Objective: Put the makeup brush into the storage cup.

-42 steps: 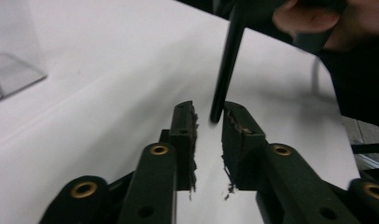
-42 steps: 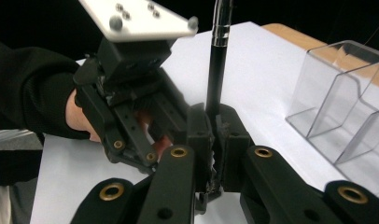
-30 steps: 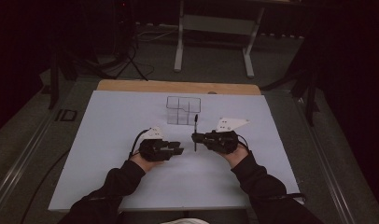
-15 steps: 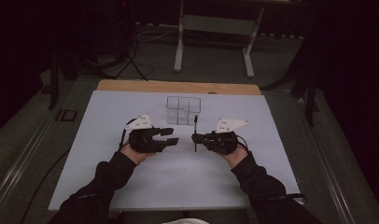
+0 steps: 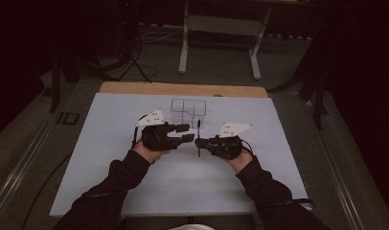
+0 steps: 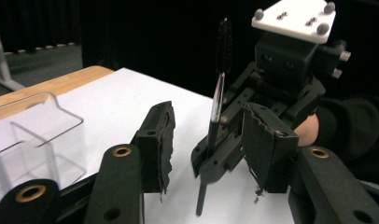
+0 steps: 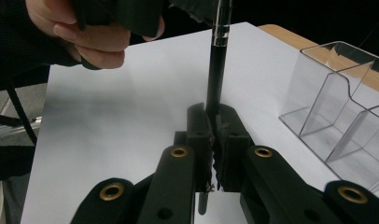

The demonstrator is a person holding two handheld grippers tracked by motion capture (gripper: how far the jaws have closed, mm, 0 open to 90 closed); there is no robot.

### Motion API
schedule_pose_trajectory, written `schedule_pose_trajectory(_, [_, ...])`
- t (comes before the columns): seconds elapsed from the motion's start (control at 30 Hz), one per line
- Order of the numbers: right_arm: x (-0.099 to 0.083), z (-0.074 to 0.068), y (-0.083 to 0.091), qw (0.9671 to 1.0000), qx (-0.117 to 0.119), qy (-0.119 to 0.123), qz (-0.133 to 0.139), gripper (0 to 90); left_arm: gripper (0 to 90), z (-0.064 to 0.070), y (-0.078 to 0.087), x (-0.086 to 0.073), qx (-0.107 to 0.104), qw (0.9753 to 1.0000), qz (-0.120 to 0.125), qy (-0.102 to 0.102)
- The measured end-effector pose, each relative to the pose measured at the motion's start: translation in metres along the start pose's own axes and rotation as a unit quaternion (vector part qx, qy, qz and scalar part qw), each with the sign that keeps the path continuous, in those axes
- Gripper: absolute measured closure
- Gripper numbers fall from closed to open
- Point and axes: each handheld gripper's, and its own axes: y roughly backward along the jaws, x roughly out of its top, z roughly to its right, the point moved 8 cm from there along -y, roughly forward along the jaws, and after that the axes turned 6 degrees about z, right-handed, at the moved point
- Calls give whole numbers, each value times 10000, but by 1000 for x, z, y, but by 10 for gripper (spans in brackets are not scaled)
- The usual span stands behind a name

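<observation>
High view: both grippers sit near the middle of the frame over the pale blue table [image 5: 111, 167]. The right gripper [image 5: 199, 142], just right of centre, pinches a slim black mascara wand [image 5: 199, 139] that stands roughly upright. The left gripper [image 5: 187, 133], just left of centre, points at the wand with its jaws spread, one above the other. A clear acrylic organiser [image 5: 188, 108] stands just above them in the frame, close behind the wand.

Left gripper view: the left gripper's jaws stand wide apart at the bottom of the frame, and the wand [image 6: 217, 100] rises between them, bristle tip near the top centre, held farther off by the right gripper [image 6: 215, 158].

Right gripper view: the jaws are pressed onto the wand's dark handle [image 7: 214, 88], bottom centre. The organiser [image 7: 346, 107] fills the right edge, and a hand [image 7: 92, 32] sits at the upper left.
</observation>
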Motion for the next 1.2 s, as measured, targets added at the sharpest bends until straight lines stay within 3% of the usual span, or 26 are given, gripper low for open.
schedule_pose_trajectory(0.2, [0,-1,0,10000,51,-4,17,857,607,0,-11,-1,5,10000,-12,89])
schedule_pose_trajectory(0.33, [0,-2,-1,10000,59,20,-5,857,626,3,-20,-4,-110,9998,-89,114])
schedule_pose_trajectory(0.5, [0,-3,-2,10000,82,14,1,857,721,6,-25,-5,-206,9997,-74,131])
schedule_pose_trajectory(0.7, [0,-3,-3,10000,89,25,36,857,828,5,-26,-2,-193,9997,-9,134])
schedule_pose_trajectory(0.87, [1,-2,-3,9999,106,-36,46,856,853,2,-25,-2,-102,9999,12,133])
schedule_pose_trajectory(1.13, [0,-2,-4,9999,60,-126,14,841,863,4,-25,-3,-66,9997,-159,-191])
schedule_pose_trajectory(1.2, [-1,-2,-4,9999,-6,-138,-19,780,864,4,-24,-2,-9,9994,-211,-275])
